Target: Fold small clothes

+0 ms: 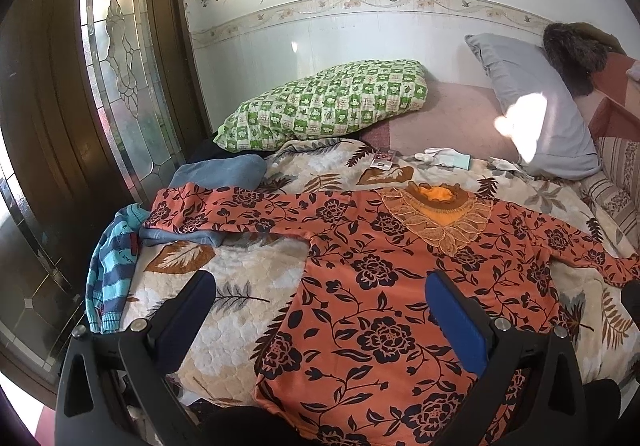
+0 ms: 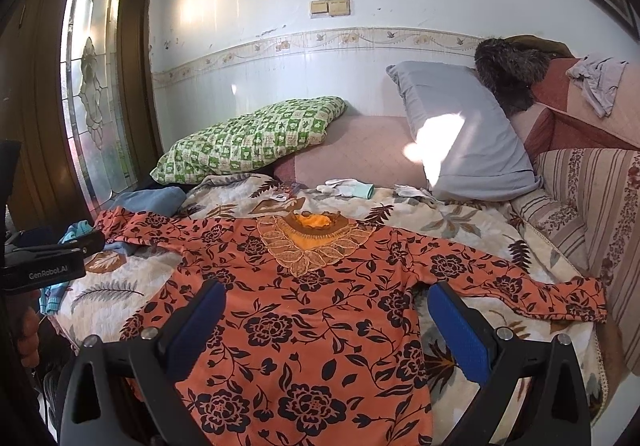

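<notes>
An orange long-sleeved top with black flowers [image 1: 400, 286] lies spread flat, front up, on the leaf-patterned quilt [image 1: 248, 286], both sleeves stretched out sideways. It also shows in the right wrist view [image 2: 320, 306]. My left gripper [image 1: 320, 286] is open and empty, hovering over the top's lower left part. My right gripper [image 2: 326, 298] is open and empty, hovering over the top's lower right part. The left gripper's body [image 2: 52, 258] shows at the left edge of the right wrist view.
A blue striped knit [image 1: 112, 270] and a blue garment [image 1: 224, 170] lie at the quilt's left edge. A green checked pillow [image 1: 328, 102], a grey pillow [image 1: 536, 102], white socks [image 1: 440, 157] and a dark furry hat [image 1: 576, 50] sit behind. A glass-panelled door [image 1: 116, 58] is left.
</notes>
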`<state>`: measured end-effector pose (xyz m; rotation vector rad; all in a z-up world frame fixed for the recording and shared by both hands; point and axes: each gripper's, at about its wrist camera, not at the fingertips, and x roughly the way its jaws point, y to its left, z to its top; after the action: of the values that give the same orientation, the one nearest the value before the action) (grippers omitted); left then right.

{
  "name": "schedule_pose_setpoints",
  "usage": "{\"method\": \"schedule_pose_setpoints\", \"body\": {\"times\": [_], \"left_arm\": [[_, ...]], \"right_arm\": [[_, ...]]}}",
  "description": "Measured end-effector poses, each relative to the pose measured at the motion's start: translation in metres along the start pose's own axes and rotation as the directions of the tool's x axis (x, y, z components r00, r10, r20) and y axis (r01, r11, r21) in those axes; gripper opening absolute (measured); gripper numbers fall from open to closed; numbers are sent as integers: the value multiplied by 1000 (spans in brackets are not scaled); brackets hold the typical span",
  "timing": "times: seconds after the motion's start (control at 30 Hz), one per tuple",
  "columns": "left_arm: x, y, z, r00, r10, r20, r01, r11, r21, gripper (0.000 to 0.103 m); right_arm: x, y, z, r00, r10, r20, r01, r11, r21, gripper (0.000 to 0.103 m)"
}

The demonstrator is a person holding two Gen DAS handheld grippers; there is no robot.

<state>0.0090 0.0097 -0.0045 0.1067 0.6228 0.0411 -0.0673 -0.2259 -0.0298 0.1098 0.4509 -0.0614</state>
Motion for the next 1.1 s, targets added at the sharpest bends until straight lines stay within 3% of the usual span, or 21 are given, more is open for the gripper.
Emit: {"method": "schedule_pose_setpoints", "body": {"times": [0.2,0.63,1.1], "left_arm": [[-13,-22,2,999,-45,16,44,998,39,103],[-41,-81,1,986,-166,33,159,977,144,103],[-51,-118,3,967,-251,45,236,947,220,103]], "right_arm": [[-14,-19,3,995,-95,40,93,995,35,102],[-63,-94,-2,955,-292,45,280,944,173,102],[-81,-114,-5,929,-368,33,352,909,222,102]]}}
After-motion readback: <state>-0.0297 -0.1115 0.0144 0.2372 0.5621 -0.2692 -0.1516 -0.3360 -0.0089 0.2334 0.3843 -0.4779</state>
